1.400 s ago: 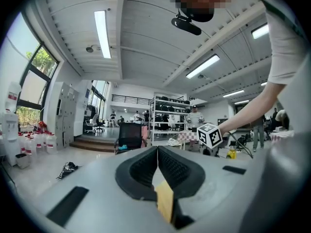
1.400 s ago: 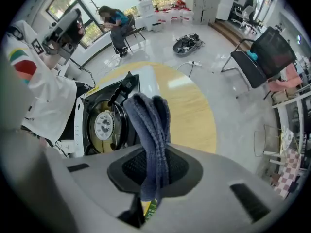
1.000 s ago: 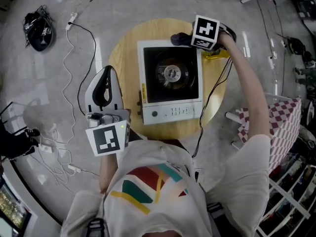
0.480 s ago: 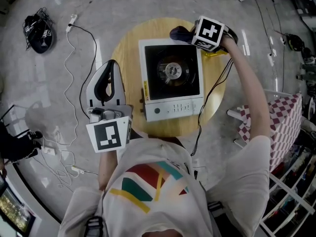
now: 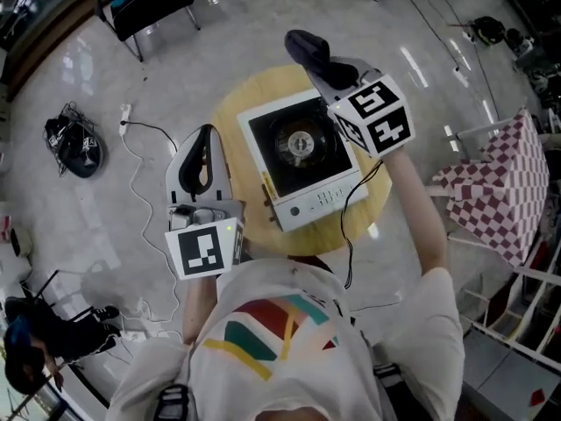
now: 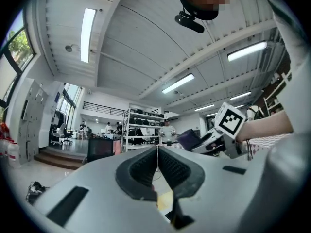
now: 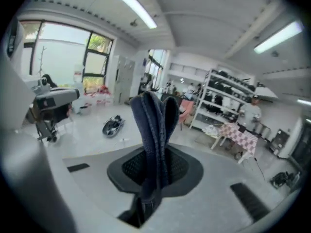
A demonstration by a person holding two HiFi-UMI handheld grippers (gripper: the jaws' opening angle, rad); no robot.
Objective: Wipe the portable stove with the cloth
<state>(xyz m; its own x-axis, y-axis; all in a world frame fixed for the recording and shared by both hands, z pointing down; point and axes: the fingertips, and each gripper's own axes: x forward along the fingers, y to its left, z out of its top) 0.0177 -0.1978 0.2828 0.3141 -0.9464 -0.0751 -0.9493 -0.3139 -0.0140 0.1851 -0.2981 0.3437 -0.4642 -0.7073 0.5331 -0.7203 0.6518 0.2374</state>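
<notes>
Dark blue cloth [image 7: 153,125]: it's sticking up out of the right gripper [image 5: 331,70], being held beyond the stove's far edge.
Stove [image 5: 302,160]: white, black top, sitting on the round wooden table [image 5: 235,110].
Right gripper: jaws are clamping the cloth.
Left gripper [image 6: 157,155]: jaws are pressing together on nothing, hovering left of the stove.

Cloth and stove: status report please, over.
Right gripper shut on cloth, raised past far edge of stove. Left gripper shut, empty, left of stove. Nothing on stove top.
</notes>
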